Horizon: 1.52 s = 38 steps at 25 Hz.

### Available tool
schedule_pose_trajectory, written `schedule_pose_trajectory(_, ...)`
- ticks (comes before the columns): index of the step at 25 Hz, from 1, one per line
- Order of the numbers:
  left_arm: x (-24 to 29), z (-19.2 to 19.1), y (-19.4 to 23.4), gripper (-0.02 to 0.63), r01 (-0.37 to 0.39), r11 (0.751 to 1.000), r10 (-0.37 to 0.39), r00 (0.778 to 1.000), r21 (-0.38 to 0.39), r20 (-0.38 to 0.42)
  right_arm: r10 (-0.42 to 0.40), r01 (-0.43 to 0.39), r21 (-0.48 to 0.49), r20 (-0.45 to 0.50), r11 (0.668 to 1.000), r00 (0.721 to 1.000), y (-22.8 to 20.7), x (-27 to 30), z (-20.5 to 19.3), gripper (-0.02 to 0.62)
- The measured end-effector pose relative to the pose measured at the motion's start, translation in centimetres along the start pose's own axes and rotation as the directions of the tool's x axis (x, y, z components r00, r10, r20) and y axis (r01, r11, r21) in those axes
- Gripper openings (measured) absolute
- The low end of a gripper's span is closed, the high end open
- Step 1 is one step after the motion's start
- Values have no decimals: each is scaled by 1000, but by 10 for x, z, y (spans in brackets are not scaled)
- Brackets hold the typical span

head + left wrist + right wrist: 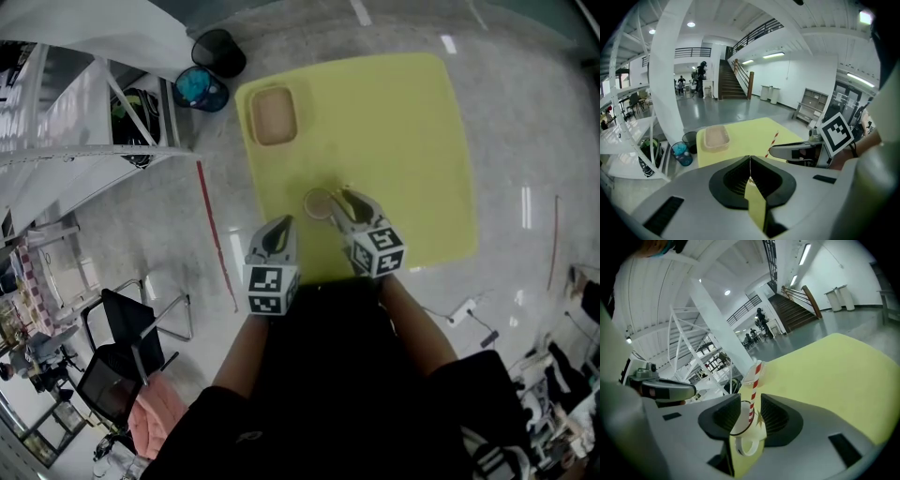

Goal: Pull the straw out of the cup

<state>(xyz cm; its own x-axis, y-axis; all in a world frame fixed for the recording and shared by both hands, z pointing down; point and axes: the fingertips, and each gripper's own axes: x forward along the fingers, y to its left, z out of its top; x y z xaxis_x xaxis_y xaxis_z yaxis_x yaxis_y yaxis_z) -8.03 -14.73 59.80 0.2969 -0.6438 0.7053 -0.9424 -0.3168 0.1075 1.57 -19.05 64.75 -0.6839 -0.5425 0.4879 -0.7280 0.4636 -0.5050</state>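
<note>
The right gripper has its jaws spread apart, one on each side of the white cup. The cup sits low in the gap on the yellow desk, with its handle turned back toward the gripper body. The red-and-white straw stands in the cup, runs up through the gap and leans a little beyond the jaw tips, so nothing is gripped yet. The left gripper has its jaws clenched together on nothing. It is off to the side of the right jaws and not touching the cup. The step in hand looks like taking hold of the straw. For that, the right jaws should probably come up clear of the cup rim before they close, so the pads meet only the straw. The grip should be light, since a paper straw would likely flatten or kink. The pull should then follow the straw's own lean, as a sideways pull could tip the cup. The left jaws could probably open and steady the cup if it starts to lift with the straw.
</note>
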Motion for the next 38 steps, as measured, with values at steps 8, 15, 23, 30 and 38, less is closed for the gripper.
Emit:
schedule_pose_trajectory(8, 1, -2, -3, 44, 11, 1000, -11, 1000, 1, -3, -1, 1, 24, 0, 1000, 1000, -2, 18, 3, 147)
schedule_pose_trajectory(15, -2, -3, 2, 44, 5, 1000, -5, 1000, -6, -4, -6, 7, 5, -29, 1000, 1000, 0, 25, -3, 147)
schedule_pose_trajectory(23, -4, -7, 11, 44, -12, 1000, 12, 1000, -17, -5, -11, 10, -28, -38, 1000, 999, 3, 29, -3, 77)
schedule_pose_trajectory(30, -11, -4, 8, 44, -21, 999, 22, 1000, -31, 4, -4, 1, -87, -38, 996, 999, 13, 23, 6, 38)
schedule_pose_trajectory(38, -24, -2, 15, 44, -31, 998, 32, 999, -45, 22, 3, -10, -155, -46, 988, 999, 30, 22, 15, 37)
